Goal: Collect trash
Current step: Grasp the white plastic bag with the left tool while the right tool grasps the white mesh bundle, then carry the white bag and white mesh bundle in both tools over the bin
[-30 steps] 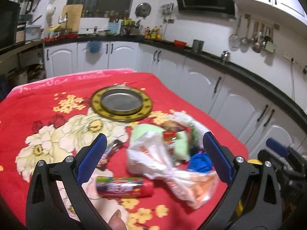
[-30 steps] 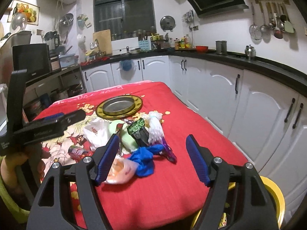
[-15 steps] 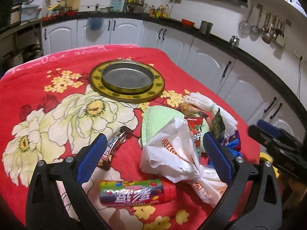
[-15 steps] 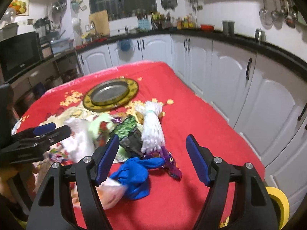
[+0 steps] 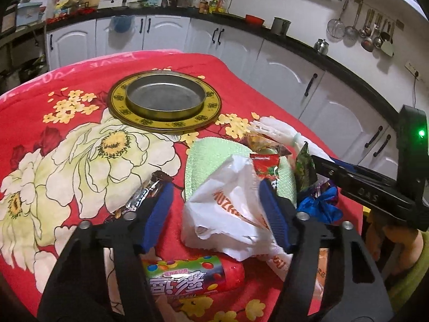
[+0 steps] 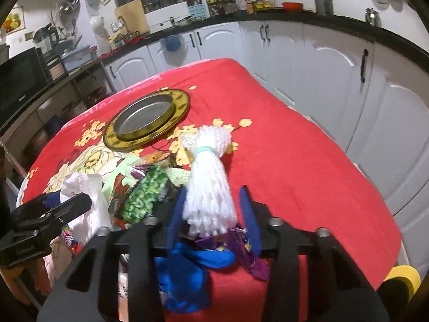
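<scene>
Starting with the left wrist view: the left gripper [image 5: 214, 209] has just been closing, and its blue-padded jaws now bracket the crumpled white plastic bag with orange lettering [image 5: 228, 214]. The right pad presses into the bag's edge; the left pad stands clear of it, so the jaws are half spread and not yet pinching. At 6 o'clock from the bag lies a cylindrical candy tube with a multicoloured label [image 5: 193, 275]. At 9 o'clock, beside the left pad, lies a dark foil snack wrapper [image 5: 146, 194]. At 12 o'clock lies a pale green cloth [image 5: 214, 158]; beyond it sits a round metal tin on a yellow-rimmed plate [image 5: 165, 99]. All rest on the red floral tablecloth [image 5: 67, 161].

Right wrist view: the right gripper [image 6: 211, 220] has also just been closing. Its narrowed jaws flank the lower end of a white bundle of string tied with a pale band [image 6: 207, 187]; whether the pads press on it cannot be told. At 6 o'clock from the bundle lie a crumpled blue plastic piece [image 6: 187, 271] and a purple foil wrapper [image 6: 249, 255]. At 9 o'clock lies a green printed snack packet [image 6: 142, 196].
</scene>
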Tool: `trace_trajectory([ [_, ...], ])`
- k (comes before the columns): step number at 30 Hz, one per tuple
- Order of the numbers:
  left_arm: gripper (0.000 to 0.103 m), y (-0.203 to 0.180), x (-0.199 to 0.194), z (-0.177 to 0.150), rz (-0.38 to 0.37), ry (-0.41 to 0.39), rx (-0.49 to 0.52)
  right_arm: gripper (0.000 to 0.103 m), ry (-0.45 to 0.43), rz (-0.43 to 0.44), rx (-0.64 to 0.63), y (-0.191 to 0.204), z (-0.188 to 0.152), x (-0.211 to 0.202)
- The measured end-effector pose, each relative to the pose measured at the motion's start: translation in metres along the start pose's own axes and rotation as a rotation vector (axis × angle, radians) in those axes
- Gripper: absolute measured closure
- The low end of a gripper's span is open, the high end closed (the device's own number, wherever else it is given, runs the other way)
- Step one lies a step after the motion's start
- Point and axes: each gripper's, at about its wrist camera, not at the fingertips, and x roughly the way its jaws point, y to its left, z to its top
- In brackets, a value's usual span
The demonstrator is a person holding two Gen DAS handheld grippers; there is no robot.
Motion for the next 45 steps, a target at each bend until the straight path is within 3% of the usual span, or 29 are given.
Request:
trace_trajectory([
  [5,0.068,-0.004,-0.001,0.0,-0.005,0.004,0.013,0.084,-0.018,0.003,-0.025,0.007,0.002,-0.003],
  [11,0.074,-0.003,-0.006,0.002,-0.003,-0.009,0.016,0.085,-0.087,0.009,-0.007,0.005,0.008,-0.02],
  [24,0.076,0.006,-0.037,0.018,-0.005,-0.096,-0.019,0.085,-0.18,0.021,0.011,0.004,0.007,-0.064],
  [37,0.076,-0.012,-0.069,0.026,-0.015,-0.195,0.043,0.085,-0.258,0.038,0.034,0.006,-0.015,-0.117],
  [45,0.076,-0.03,-0.084,0.025,-0.062,-0.225,0.082,0.085,-0.292,0.023,0.047,0.0,-0.036,-0.152],
])
